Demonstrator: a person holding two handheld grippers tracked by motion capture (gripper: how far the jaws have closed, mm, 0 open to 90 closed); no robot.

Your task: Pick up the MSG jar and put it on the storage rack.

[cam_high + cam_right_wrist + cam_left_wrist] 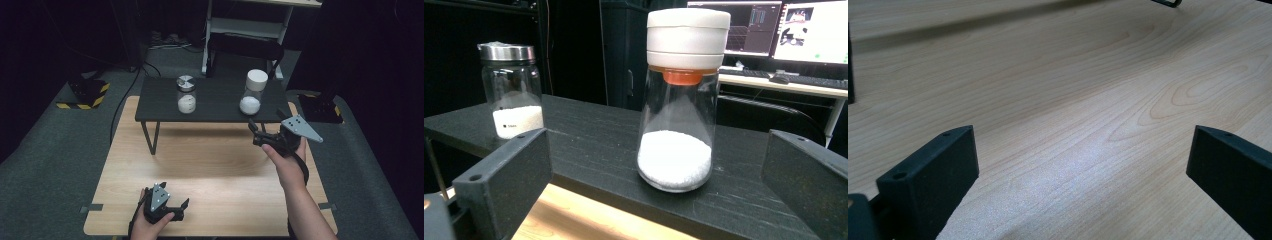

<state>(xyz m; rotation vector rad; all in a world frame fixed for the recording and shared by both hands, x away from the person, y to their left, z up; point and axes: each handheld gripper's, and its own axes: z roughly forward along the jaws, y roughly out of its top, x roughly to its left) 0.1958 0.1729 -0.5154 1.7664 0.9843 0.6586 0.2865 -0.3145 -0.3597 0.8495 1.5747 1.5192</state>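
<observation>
the right gripper (255,131) is held up off the wooden table (210,165), just in front of the small black shelf (210,100) that stands on it, and points at the jar with the white cap (252,92). its jaws are spread wide and hold nothing. in the right gripper view the white-capped jar (679,100) stands upright on the black shelf (594,145) between the two jaws but farther off, not touched by either. it has an orange ring under the cap and white powder in its bottom part. the second jar (513,90), with a metal lid, stands upright farther along the same shelf, well apart from the first, and also has white powder at the bottom; in the high view this metal-lidded jar (186,94) is toward the shelf's left half.

the left gripper (181,206) is low at the near edge of the table, in the person's left hand (150,225). its jaws are also spread wide with nothing between them; in the left gripper view bare wood (1073,115) lies under them
</observation>
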